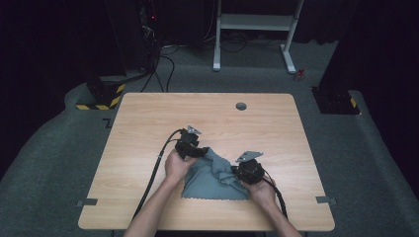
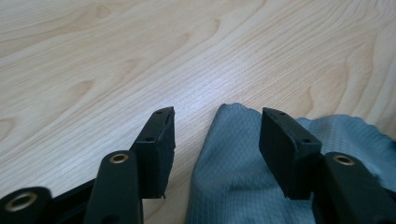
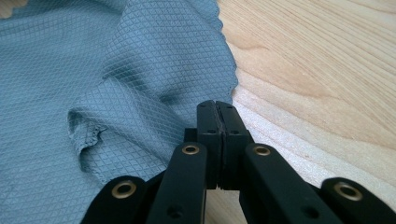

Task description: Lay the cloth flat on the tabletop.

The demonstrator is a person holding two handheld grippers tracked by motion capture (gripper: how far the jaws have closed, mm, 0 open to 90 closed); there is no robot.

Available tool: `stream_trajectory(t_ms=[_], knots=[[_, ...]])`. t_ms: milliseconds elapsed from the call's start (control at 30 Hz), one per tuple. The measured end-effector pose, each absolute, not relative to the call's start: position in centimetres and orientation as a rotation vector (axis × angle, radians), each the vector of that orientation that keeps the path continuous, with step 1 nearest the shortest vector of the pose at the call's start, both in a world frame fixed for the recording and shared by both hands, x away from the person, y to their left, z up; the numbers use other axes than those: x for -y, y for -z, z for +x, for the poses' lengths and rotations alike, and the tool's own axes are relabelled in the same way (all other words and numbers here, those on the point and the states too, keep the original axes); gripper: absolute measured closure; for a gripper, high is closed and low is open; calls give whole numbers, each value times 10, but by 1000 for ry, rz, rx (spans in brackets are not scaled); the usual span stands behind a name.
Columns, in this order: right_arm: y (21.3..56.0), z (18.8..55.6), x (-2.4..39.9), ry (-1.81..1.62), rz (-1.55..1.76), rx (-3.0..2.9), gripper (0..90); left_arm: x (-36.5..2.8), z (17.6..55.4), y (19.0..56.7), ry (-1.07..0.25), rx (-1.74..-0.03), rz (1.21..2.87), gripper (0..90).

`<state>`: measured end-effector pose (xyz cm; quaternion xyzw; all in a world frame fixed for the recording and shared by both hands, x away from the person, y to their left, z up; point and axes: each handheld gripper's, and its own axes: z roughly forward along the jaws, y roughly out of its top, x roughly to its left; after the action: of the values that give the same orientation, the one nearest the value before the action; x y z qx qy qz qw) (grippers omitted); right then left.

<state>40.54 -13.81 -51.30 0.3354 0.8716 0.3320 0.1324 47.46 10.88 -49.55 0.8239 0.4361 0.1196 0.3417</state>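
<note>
A grey-blue cloth (image 1: pixel 212 180) lies rumpled on the wooden table (image 1: pixel 148 123), near its front edge. My left gripper (image 1: pixel 201 151) is at the cloth's far left corner. In the left gripper view it is open (image 2: pixel 217 140), and a raised tip of the cloth (image 2: pixel 233 168) pokes up between its jaws, nearer the right one. My right gripper (image 1: pixel 237 173) is at the cloth's right side. In the right gripper view its jaws (image 3: pixel 217 109) are pressed together at the cloth's edge, and a ridge of cloth (image 3: pixel 93 70) runs up to them.
A small round grey grommet (image 1: pixel 241 106) sits in the table near its far edge. Tape tabs mark the front left (image 1: pixel 87 202) and front right (image 1: pixel 322 200) edges. Bare wood stretches beyond and beside the cloth. A white frame (image 1: pixel 254 29) stands on the floor behind.
</note>
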Motion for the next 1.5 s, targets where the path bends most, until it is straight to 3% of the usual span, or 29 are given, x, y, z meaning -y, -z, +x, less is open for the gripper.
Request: stream_trajectory(t_ms=[167, 333, 400, 533, 833, 1000, 1133, 1333, 1500], knots=[[512, 405, 141, -976, 966, -2527, 898, -104, 478, 502, -293, -1136, 2153, 528], [506, 407, 146, -1021, 986, -2498, 899, -104, 480, 506, -270, -1094, 2221, 675], [503, 409, 147, -1008, 985, -2491, 899, -106, 482, 506, -246, -1104, 2225, 812], [498, 410, 144, -969, 948, -2482, 899, -108, 482, 505, -242, -1087, 2237, 880], [481, 430, 138, -916, 941, -2426, 899, -129, 477, 475, -400, -1092, 2053, 892], [481, 450, 121, -843, 953, -2385, 899, -126, 478, 481, -520, -1118, 2080, 892], [485, 458, 113, -811, 962, -2371, 894, -127, 481, 492, -529, -1176, 2081, 891], [483, 454, 122, -908, 1012, -2371, 796, -138, 477, 503, -532, -1233, 2063, 884], [485, 446, 135, -952, 1060, -2406, 748, -141, 472, 505, -510, -1225, 2041, 758]])
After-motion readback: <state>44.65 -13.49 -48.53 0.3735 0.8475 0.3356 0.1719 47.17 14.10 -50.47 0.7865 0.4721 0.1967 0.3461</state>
